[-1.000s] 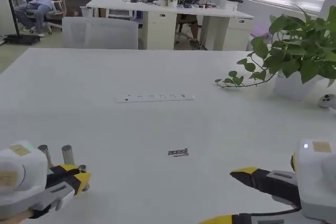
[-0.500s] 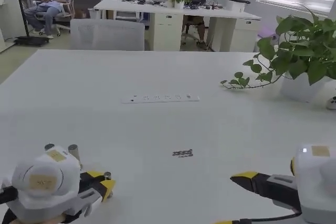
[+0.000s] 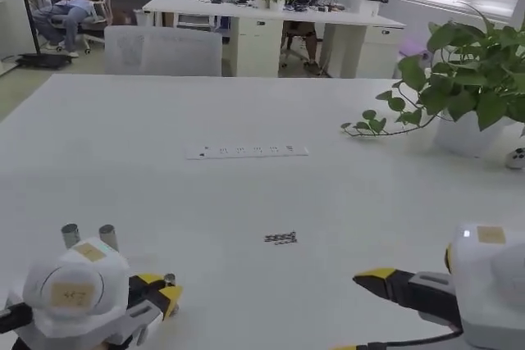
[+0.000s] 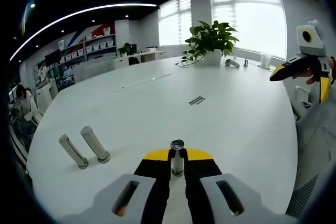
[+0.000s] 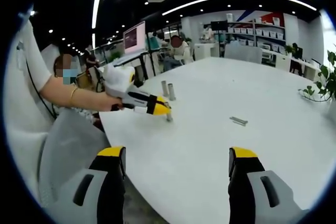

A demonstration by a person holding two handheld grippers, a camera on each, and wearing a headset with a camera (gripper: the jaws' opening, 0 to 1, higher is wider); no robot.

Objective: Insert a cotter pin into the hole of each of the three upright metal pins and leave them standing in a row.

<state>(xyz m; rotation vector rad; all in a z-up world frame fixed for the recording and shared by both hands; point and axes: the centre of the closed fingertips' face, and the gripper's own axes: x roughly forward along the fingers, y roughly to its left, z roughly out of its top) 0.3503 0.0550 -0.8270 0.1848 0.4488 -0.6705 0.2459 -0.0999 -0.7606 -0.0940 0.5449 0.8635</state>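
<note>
Two metal pins [image 3: 70,235] [image 3: 107,237] stand upright side by side at the near left of the white table [image 3: 262,194]. A third metal pin [image 4: 177,157] stands upright to their right, and my left gripper [image 3: 164,293] is shut on it. This held pin [image 5: 169,115] touches the table. A small bunch of cotter pins [image 3: 280,238] lies loose mid-table, ahead of both grippers. My right gripper [image 3: 361,313] hovers open at the near right with nothing between its jaws, well short of the cotter pins [image 5: 239,121].
A white power strip [image 3: 246,152] lies farther back on the table. A potted plant [image 3: 467,96] stands at the right with a trailing vine, and a small white object [image 3: 515,157] sits beside it. A chair [image 3: 162,50] stands at the far edge.
My left gripper has carried the third pin to the right, away from the other two standing pins. The right gripper has hardly moved and stays open.
</note>
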